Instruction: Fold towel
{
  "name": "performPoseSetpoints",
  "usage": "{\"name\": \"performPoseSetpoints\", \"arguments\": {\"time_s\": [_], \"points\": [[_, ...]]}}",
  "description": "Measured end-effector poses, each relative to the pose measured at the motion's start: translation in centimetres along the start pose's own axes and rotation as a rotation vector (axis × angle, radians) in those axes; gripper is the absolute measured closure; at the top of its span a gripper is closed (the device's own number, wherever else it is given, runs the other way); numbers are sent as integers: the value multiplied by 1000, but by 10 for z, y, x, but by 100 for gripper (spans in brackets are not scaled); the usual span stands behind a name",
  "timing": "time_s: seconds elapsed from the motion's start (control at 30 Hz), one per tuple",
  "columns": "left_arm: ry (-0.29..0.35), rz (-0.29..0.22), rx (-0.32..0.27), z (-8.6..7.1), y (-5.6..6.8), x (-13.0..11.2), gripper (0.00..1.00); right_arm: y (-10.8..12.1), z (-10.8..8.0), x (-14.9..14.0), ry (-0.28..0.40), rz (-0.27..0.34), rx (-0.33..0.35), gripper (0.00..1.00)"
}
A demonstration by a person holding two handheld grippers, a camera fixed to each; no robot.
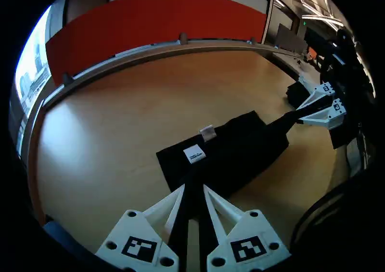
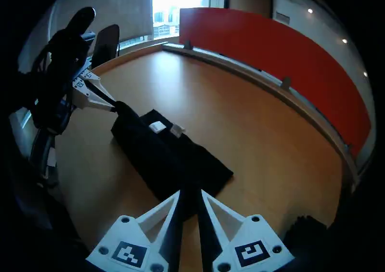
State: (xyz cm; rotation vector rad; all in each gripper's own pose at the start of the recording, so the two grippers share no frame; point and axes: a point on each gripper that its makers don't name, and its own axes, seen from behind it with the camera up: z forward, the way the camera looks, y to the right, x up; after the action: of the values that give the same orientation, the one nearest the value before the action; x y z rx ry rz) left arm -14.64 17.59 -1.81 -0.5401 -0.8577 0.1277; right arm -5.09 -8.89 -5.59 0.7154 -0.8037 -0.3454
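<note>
Currently we are gripping the black towel (image 1: 231, 151) at both ends: the left gripper (image 1: 193, 192) is clamping its fingers on one end and the right gripper (image 2: 190, 195) is doing so on the opposite end. The towel is lying stretched between the two pairs of fingers on the wooden surface (image 1: 120, 108), white tags (image 1: 194, 154) facing up. We are judging the fold as midway: the ends are not yet meeting.

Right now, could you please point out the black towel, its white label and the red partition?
black towel (image 1: 240, 147), left gripper view, cloth's middle
white label (image 1: 194, 154), left gripper view, nearer one's centre
red partition (image 1: 159, 26), left gripper view, panel face
</note>
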Motion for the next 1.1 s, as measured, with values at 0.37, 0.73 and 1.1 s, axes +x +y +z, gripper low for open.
{"name": "performPoseSetpoints", "arguments": {"time_s": [0.37,0.73,1.1], "points": [[-24,10,19,29,-8,-1,89,13,27,-11,-41,39,-3,83],[-35,20,38,50,-15,-6,86,21,46,-18,-55,68,-17,83],[-39,1,67,64,-25,-9,77,28,67,-26,-57,114,-52,78]]}}
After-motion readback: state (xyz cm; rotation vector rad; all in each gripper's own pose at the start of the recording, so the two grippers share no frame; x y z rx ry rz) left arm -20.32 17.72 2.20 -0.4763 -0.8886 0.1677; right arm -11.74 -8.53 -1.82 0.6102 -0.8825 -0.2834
